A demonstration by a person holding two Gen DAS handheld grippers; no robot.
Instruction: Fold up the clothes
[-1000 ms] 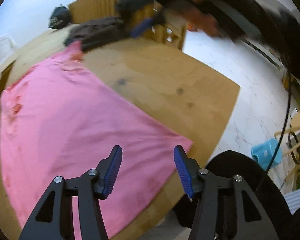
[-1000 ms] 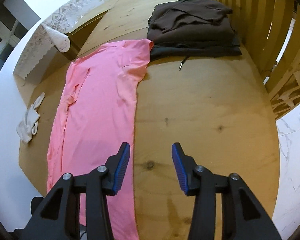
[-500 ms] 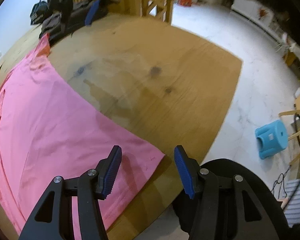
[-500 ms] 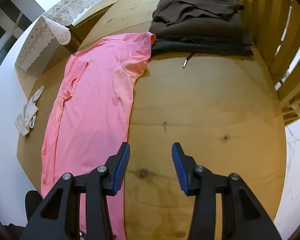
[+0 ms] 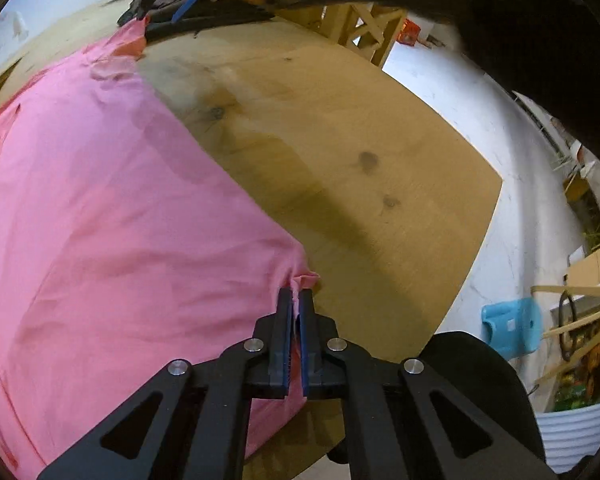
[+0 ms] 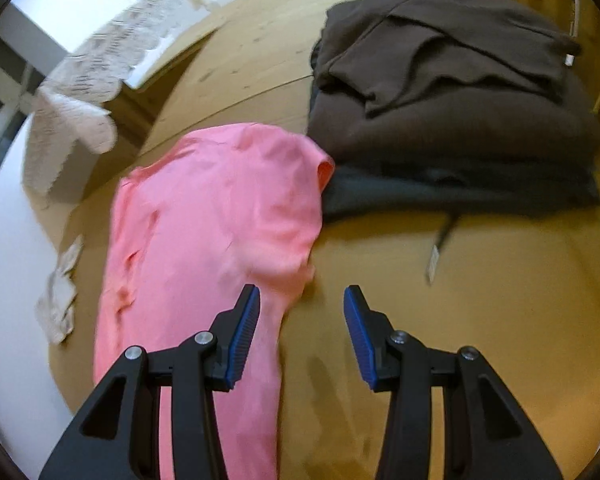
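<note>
Wooden table (image 6: 480, 320): pink shirt (image 6: 204, 240) spread flat, folded dark clothes stack (image 6: 452, 112) touching its sleeve, white cloth (image 6: 60, 300) at edge.

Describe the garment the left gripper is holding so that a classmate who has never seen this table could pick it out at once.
Start at the wooden table. Against the slatted partition sits a folded pile of dark brown clothes; beside it, one pink T-shirt lies spread flat. The left gripper pinches its corner, and it is the only bright, unfolded garment.

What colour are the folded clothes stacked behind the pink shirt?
Dark brown on top of the folded clothes, with a darker, near-black layer beneath. The right wrist view shows it best.
</note>
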